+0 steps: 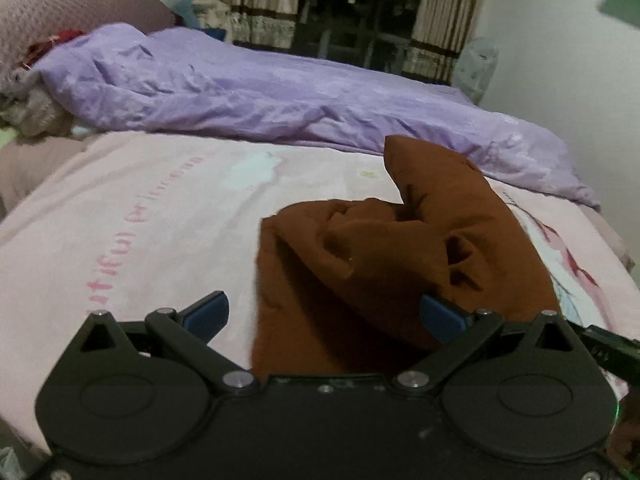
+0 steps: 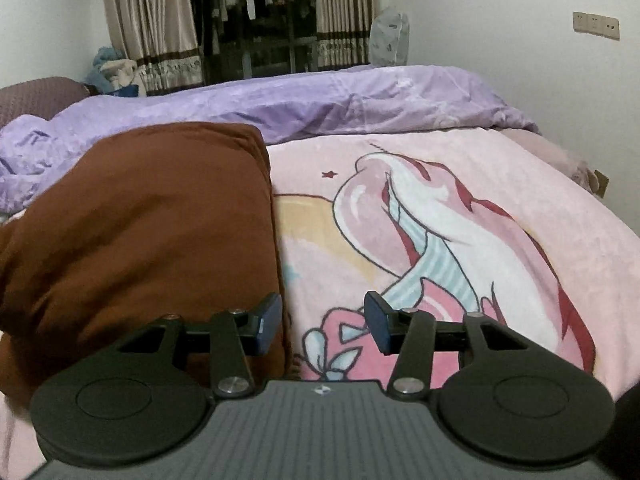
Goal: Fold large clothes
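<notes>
Both grippers, left [image 1: 324, 316] and right [image 2: 322, 322], gape empty; we see the brown garment [image 1: 360, 248] lower centre, seemingly bunched, folding mostly undone.

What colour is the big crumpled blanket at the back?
Purple blanket, clearest in the left wrist view.

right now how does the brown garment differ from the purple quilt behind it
The brown garment is a small rust-brown bundle, bunched and partly folded; the purple quilt is far larger, stretched across the back of the bed. The garment sits near both grippers on the pink printed blanket; the quilt lies beyond it, out of easy reach. The garment is plain and matte; the quilt looks slightly shiny and creased. Both are soft fabric resting on the bed, held by neither gripper.
</notes>
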Motion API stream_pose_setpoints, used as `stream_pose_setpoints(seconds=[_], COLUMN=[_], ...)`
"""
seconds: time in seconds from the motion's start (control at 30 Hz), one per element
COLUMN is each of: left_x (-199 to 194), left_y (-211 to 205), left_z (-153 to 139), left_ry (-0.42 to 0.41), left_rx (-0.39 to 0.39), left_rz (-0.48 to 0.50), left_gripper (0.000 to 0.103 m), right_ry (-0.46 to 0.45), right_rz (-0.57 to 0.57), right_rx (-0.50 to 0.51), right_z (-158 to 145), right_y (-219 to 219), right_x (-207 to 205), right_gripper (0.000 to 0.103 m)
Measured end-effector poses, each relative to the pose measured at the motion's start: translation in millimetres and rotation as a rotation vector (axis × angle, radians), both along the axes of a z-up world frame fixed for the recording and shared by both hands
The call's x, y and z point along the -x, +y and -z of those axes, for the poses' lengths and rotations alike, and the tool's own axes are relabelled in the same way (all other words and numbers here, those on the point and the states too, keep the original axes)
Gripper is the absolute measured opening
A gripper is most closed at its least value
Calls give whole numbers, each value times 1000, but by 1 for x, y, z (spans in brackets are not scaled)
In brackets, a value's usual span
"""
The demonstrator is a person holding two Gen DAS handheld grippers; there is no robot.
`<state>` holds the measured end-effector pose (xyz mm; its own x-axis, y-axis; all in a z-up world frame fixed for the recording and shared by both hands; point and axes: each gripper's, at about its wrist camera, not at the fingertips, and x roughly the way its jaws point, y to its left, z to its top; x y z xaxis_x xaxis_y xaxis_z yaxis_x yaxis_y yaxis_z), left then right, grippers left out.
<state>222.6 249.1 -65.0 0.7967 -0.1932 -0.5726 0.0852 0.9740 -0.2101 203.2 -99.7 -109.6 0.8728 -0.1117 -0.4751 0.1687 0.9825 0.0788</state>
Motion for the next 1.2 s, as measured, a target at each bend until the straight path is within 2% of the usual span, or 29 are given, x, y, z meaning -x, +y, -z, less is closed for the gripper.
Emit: stream_pose_setpoints(seconds=[0.07,0.13,0.17,0.27,0.37,0.4,0.43,0.47,0.53,0.57,0.63,0.73,0.8,0.87,0.9,0.93,0.97,1.0,1.03,1.1,1.17,1.2], left_x=[1,10,14,10,-22,-30,-36,-40,-27,-18,10,40,46,34,23,8,-1,-5,-2,8,19,20], left_y=[4,8,6,-11,-35,-44,-52,-61,-68,-70,-62,-45,-35,-25,-21,-20,-20,-22,-24,-26,-24,-20], left_z=[-4,-12,-15,-17,0,7,14,21,19,14,-9,-38,-40,-22,-6,17,37,52,59,52,38,29], left_ry=[30,-7,-24,-45,19,31,39,61,4,-35,-138,-217,-234,-155,-90,-12,29,36,7,-39,-63,-81], left_rx=[47,82,73,-26,-71,-96,-119,-131,-163,-175,-149,-129,-162,-180,-181,-195,-204,-215,-232,-248,-276,-294], left_rz=[-15,8,26,70,151,169,188,204,172,162,153,128,87,73,70,73,70,68,60,41,-6,-43], left_gripper=[103,103,103,103,103,93,53,32,20,17,16,16,16,16,17,20,26,29,32,44,82,88], right_ry=[2,1,0,-2,-1,3,2,0,-6,-10,-22,-42,-49,-43,-36,-24,-16,-10,-5,-12,-54,-75], right_rz=[3,5,4,-1,1,0,-8,-18,-22,-24,-35,-51,-59,-72,-74,-76,-78,-80,-80,-68,-71,-76], right_rx=[24,22,19,24,44,49,46,39,34,34,29,18,9,5,6,11,17,22,26,33,42,41], right_z=[1,1,0,0,0,1,0,0,-3,-4,-8,-13,-15,-12,-11,-8,-7,-6,-5,-9,-20,-27], right_y=[2,1,1,2,5,6,7,5,5,5,4,4,6,8,11,13,15,16,17,18,16,15], right_x=[1,3,4,5,6,6,6,5,7,8,11,16,17,15,13,11,10,9,8,8,9,9], right_gripper=[57,57,57,57,56,56,56,56,56,56,56,56,56,56,56,56,56,56,56,56,56,56])
